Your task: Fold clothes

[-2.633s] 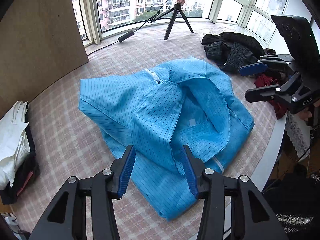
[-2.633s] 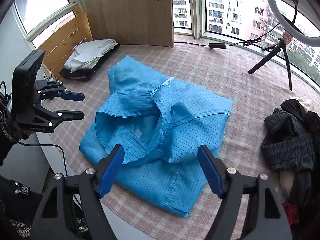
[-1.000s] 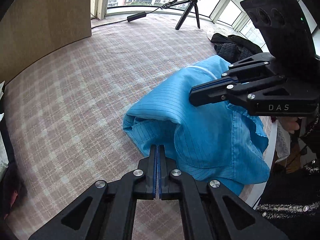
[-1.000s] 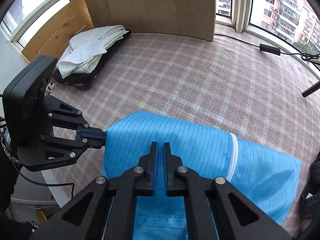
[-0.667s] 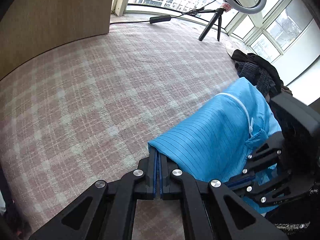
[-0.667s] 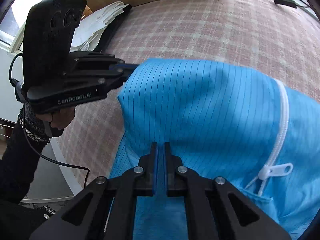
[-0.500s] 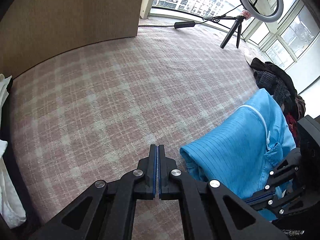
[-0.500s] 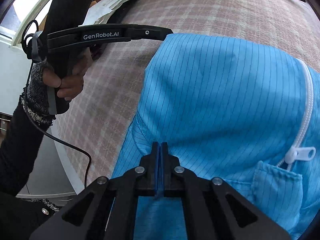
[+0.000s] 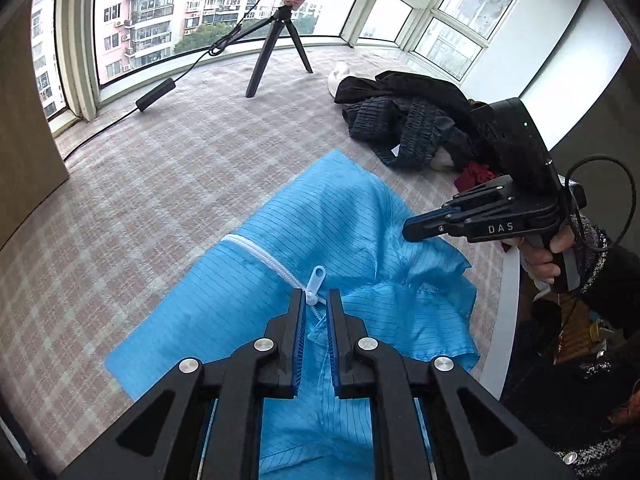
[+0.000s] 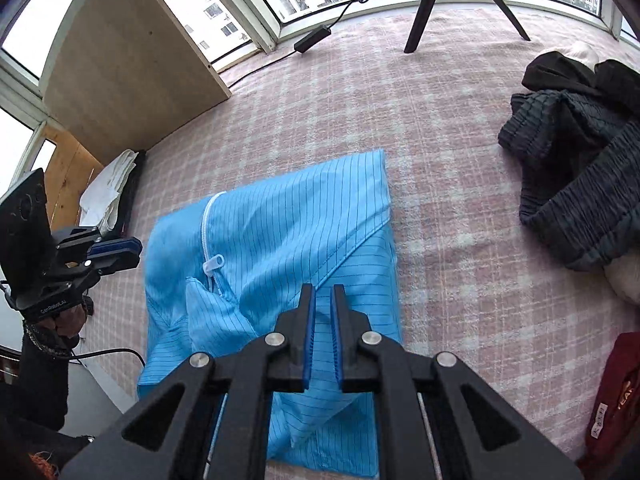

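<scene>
Fabric of the blue jacket [image 9: 320, 220], lying folded at the near table [image 9: 120, 184] edge, looks thin, limp and slippery; I'd pinch hems or corners. Left gripper [image 9: 316, 312] and right gripper [image 10: 322, 308] are opening, gripping nothing.

Both fisheye views ride the handheld grippers, looking steeply down along their fingers from close above the folded blue garment [image 9: 320, 240] on the checked cloth [image 9: 140, 200]. The left wrist view faces the ring-light tripod [image 9: 280, 40] and the windows; the right wrist view faces likewise (each catches the other gripper at its edge).
</scene>
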Demonstrator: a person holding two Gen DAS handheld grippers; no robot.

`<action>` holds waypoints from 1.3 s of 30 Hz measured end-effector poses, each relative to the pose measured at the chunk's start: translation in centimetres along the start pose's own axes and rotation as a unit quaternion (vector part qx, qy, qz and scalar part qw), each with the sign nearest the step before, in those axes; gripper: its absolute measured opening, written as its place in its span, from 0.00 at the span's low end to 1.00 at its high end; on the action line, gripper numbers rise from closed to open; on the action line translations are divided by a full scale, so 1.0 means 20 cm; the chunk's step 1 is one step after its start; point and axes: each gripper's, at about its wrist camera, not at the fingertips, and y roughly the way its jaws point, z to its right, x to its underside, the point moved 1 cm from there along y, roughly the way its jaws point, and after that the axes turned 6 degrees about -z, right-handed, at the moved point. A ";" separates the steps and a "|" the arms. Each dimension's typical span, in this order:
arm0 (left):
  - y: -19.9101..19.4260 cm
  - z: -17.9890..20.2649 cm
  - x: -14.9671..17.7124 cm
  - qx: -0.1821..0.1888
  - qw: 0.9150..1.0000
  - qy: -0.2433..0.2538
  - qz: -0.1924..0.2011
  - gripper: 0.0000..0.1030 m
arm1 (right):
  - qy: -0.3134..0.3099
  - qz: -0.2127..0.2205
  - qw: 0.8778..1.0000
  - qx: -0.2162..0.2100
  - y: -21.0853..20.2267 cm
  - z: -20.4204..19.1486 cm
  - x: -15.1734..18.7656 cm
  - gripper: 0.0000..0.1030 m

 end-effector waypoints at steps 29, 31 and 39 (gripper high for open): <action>-0.06 0.28 0.48 -0.095 0.991 -0.090 -0.038 0.07 | -0.203 -0.053 0.973 0.093 0.13 -0.47 0.37 0.04; -0.09 0.28 0.51 -0.100 0.990 -0.094 -0.035 0.07 | -0.160 -0.047 0.984 0.055 0.08 -0.40 0.37 0.04; -0.12 0.15 0.58 -0.058 0.986 -0.155 -0.017 0.07 | -0.045 -0.082 0.993 -0.073 0.10 -0.22 0.42 0.04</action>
